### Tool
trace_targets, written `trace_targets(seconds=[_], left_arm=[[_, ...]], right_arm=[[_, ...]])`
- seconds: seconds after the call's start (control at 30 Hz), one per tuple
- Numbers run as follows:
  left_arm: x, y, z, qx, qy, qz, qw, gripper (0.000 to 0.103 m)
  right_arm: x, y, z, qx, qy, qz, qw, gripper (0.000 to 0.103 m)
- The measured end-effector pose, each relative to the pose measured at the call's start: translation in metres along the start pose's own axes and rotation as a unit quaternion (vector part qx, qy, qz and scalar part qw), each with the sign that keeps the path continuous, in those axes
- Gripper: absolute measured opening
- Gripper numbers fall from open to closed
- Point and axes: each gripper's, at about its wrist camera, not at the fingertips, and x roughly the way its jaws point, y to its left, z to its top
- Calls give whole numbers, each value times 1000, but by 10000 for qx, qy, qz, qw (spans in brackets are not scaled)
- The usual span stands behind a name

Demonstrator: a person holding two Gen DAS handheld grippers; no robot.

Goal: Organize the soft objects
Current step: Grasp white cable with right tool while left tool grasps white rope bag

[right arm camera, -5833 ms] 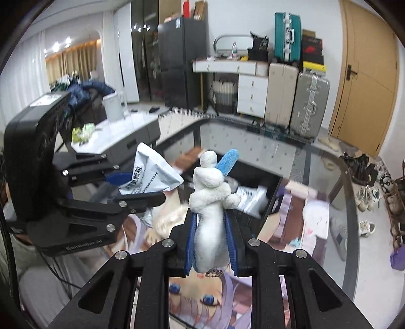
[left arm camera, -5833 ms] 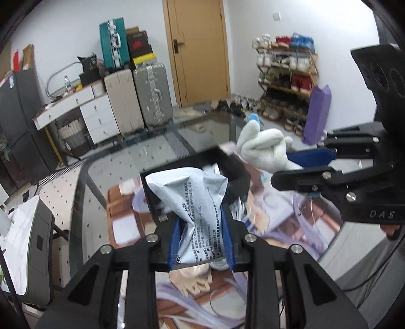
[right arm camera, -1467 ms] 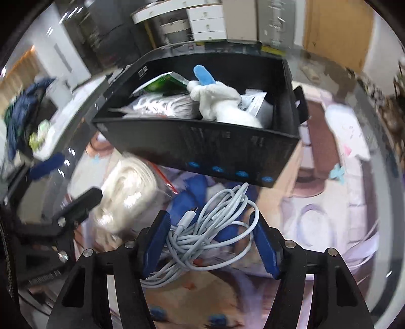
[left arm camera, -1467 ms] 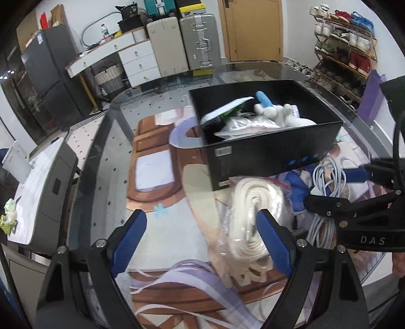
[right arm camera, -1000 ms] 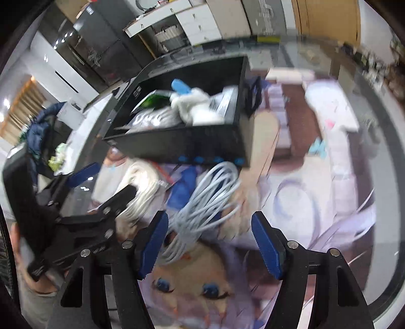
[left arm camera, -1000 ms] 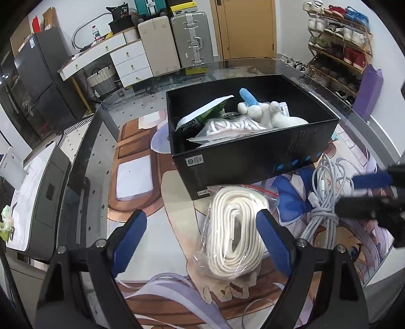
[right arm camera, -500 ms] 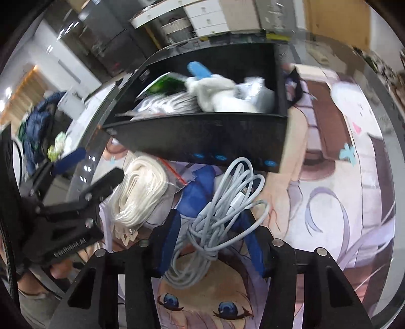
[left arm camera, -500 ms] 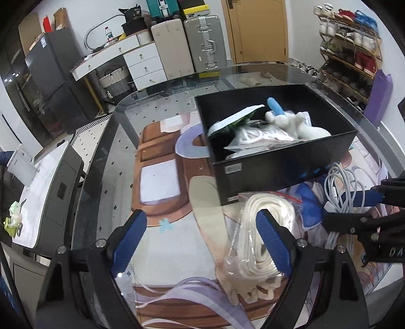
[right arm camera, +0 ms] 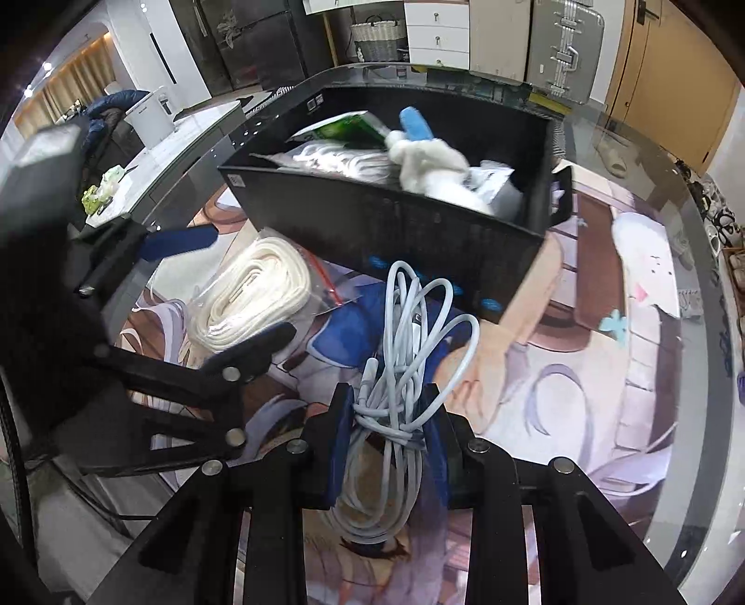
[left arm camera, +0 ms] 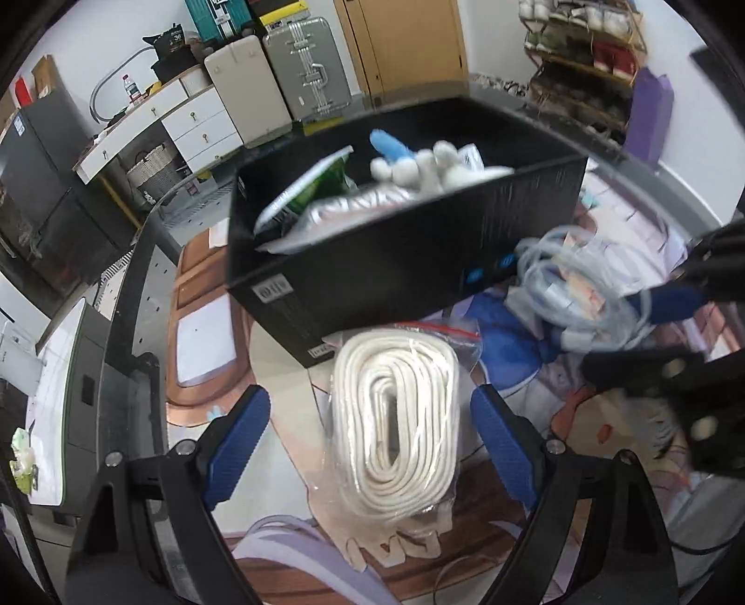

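On mat (right arm camera: 582,372), black box (right arm camera: 396,223) holds plush toy (right arm camera: 428,158) and packets (right arm camera: 344,128)

Background: silver suitcase (left arm camera: 307,65), white drawer unit (left arm camera: 195,125), wooden door (left arm camera: 400,42), shoe rack (left arm camera: 586,60), wicker basket (right arm camera: 377,35).

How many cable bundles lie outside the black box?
2: the bagged white coil between the left gripper's open fingers, and the grey cable in the right gripper's closing jaws. Others may be hidden.
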Motion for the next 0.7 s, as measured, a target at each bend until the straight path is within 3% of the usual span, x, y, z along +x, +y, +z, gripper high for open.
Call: trace_targets(seconds=[0.07,0.1,0.13,0.33,0.6,0.7], left_arm=[[-1,0,-1,-7,-26,-56,10000,79],[-1,1,0,3,-3,-133,9999,62],[-2,2,0,9,24,-328,9995,50],[-11,-4,-1,115,147,-565,9982,37],[-45,-9,-2,238,-113,-763,9967,34],[-58,-6,-1,299,-277,-629,9972,34]], right_arm=[[-1,0,-1,-15,-26,19,10000,30],[-1,0,-2,-23,-31,19,10000,30],[0,2,-3,-48,-17,19,10000,30],[-5,-2,-8,-153,-38,98,9998,30],[-17,-1,-19,-243,-219,166,9993,30],[-25,3,-20,-285,-272,251,9989,30]])
